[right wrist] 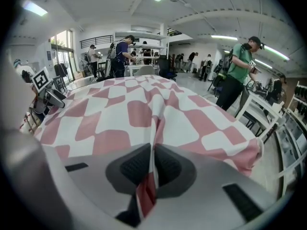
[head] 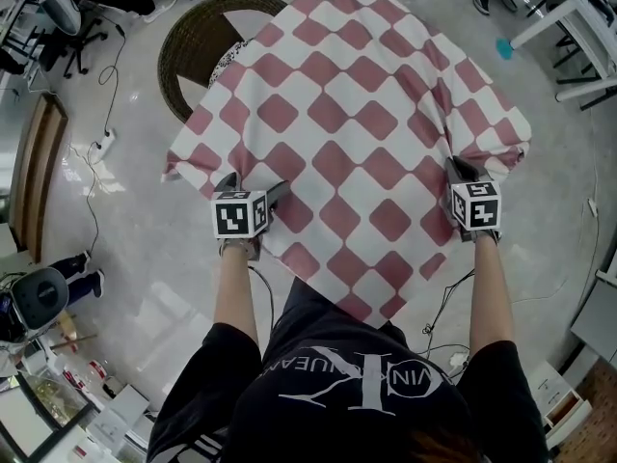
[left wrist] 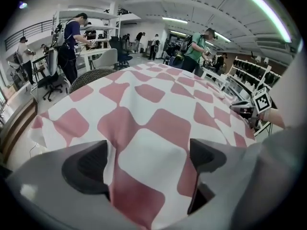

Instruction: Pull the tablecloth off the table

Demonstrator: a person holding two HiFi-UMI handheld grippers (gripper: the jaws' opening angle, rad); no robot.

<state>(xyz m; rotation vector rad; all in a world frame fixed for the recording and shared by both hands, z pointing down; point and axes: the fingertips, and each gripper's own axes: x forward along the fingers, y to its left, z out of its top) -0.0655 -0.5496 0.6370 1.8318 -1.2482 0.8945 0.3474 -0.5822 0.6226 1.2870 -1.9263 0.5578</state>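
A red-and-white checked tablecloth (head: 347, 114) covers the table and hangs over its edges. At the cloth's near left edge, my left gripper (head: 258, 185) stands open. In the left gripper view a fold of the tablecloth (left wrist: 158, 99) lies between the wide-apart jaws of the left gripper (left wrist: 148, 159), and the pads (left wrist: 86, 166) do not press on it. My right gripper (head: 458, 170) is at the near right edge. In the right gripper view the right gripper (right wrist: 152, 169) is shut on a pinched ridge of the tablecloth (right wrist: 144, 104).
A round wicker chair (head: 198, 41) stands at the table's far left. A power strip (head: 104, 143) and cable lie on the floor to the left. White desks (head: 569, 17) are at the far right. Several people stand in the room beyond the table.
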